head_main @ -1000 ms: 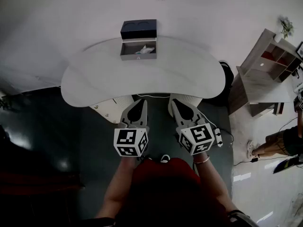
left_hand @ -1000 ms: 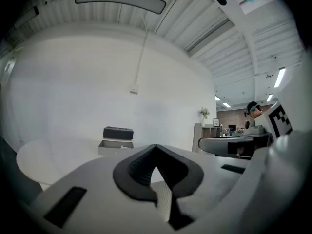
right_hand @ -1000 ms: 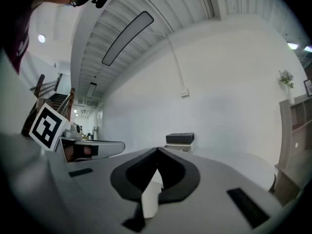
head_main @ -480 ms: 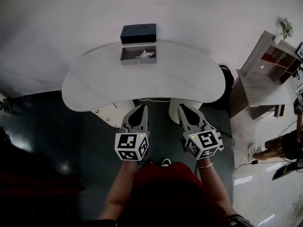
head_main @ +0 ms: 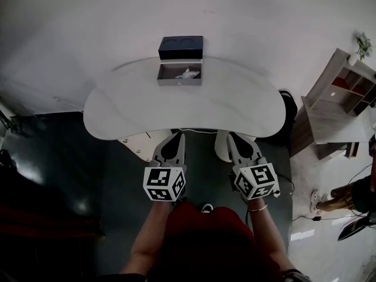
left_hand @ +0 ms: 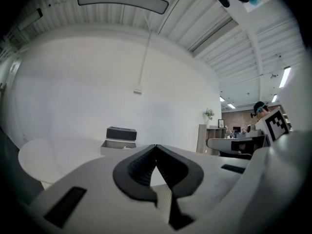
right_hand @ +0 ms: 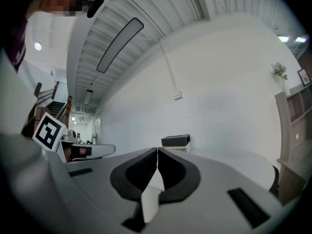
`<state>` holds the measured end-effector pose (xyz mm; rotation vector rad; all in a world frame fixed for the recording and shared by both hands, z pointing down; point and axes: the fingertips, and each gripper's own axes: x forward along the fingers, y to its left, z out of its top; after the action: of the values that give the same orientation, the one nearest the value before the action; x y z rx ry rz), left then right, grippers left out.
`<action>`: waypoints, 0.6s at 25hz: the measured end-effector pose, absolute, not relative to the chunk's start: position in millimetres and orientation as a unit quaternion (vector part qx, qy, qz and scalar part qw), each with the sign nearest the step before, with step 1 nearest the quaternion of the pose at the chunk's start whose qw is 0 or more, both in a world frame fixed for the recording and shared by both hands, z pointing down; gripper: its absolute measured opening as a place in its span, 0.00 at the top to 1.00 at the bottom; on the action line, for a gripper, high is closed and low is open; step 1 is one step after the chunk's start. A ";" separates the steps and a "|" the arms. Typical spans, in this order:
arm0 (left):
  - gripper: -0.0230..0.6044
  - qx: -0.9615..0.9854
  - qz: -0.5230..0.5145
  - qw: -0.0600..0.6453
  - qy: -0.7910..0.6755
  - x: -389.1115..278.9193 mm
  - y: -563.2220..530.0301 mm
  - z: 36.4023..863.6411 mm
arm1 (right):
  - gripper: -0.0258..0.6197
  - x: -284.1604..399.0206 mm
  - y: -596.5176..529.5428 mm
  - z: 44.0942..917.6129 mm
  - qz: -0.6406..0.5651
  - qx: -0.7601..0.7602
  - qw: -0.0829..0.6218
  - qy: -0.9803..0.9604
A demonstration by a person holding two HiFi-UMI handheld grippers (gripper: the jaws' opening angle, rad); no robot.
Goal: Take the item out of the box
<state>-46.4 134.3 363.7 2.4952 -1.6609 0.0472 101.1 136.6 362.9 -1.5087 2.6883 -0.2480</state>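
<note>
Left gripper [left_hand: 155, 146]: fingers [left_hand: 138, 165] pressed together at the tips, nothing between them. Right gripper [right_hand: 157, 150]: its fingers [right_hand: 174, 170] likewise pressed together and empty. In the head view both grippers are held side by side and close to the person's body, at the near edge of the table [head_main: 141, 107]. Both point toward the table's far side, each with its marker cube facing up.

The white table is kidney-shaped, with its inward curve toward the person. The box [head_main: 179, 82], an open grey tray, sits at the middle of the table's far edge, well apart from both grippers. Its dark lid [head_main: 181, 47] stands just behind the tray, by the white wall [head_main: 247, 16]. The item [head_main: 188, 73], pale with a touch of teal, lies inside the tray toward its right end; its kind cannot be made out. An open shelf unit [head_main: 338, 107] stands on the floor to the right of the table.
</note>
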 end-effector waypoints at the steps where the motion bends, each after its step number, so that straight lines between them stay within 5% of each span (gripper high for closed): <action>1: 0.93 0.829 0.013 0.073 -0.555 -47.7 132.9 362.2 | 0.93 99.7 135.5 362.0 -0.079 -0.483 0.024 0.871; 15: 0.93 0.826 0.033 0.082 -0.556 -45.6 94.3 373.2 | 0.93 91.4 102.7 364.7 -0.090 -0.471 0.017 0.877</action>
<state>-45.6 94.3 373.2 2.4686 -1.6619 0.0976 91.4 102.7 364.7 -1.4651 2.7267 -0.2802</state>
